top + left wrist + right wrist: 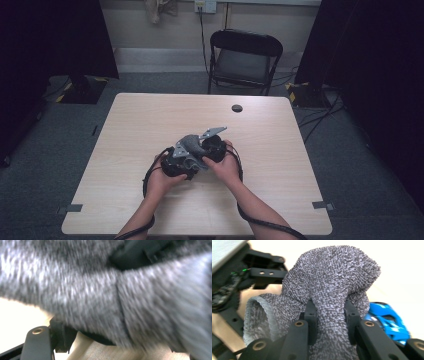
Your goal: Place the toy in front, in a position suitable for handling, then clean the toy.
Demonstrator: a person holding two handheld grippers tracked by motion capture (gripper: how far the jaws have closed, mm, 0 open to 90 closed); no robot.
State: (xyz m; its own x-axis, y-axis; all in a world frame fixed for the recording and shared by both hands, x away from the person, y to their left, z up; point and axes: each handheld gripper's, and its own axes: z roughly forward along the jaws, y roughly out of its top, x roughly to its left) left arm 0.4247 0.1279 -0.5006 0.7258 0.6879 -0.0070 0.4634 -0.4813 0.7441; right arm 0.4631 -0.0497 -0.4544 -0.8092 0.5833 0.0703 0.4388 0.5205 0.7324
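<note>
Between the right hand-held gripper point(329, 322) jaws, grey sock point(332, 280), perhaps empty.

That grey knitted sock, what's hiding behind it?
Behind the grey sock, a bright blue object peeks out at its right, against the table. The sock covers most of it, so I cannot tell what it is.

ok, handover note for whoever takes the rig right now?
Right hand-held gripper: shut on the grey sock, a fold pinched between its jaws.
Left hand-held gripper: pressed close against the sock; its view is too blurred to tell open or shut.
Both are held together over the middle of the table. A blue object sits behind the sock.
Done: sock picked up. Left: unclear; sock still bunched.
</note>
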